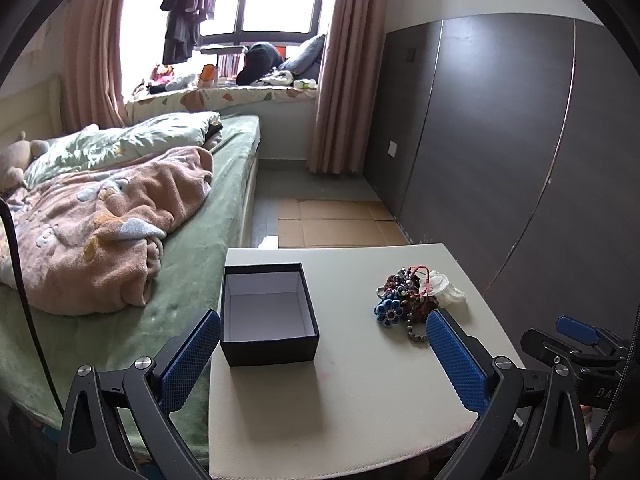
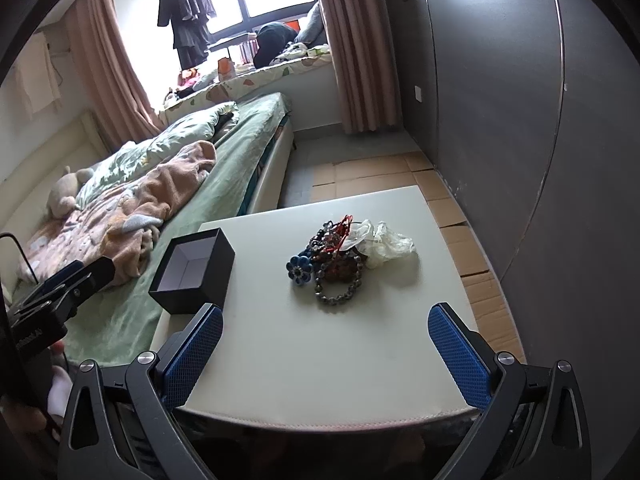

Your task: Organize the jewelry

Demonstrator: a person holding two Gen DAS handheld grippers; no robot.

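Both grippers, L & R, jaws spread, level over table edge.

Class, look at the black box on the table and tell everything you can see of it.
The box is small, square and lidless, seemingly of card, black outside and white inside. It is empty and stands upright near the table's edge on the bed side, apart from the jewelry pile. Nothing touches it but the table; both tongs are short of it.

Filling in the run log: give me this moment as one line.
stage: start | left gripper: open, empty | right gripper: open, empty | black box: open, empty | jewelry pile: on table, untouched
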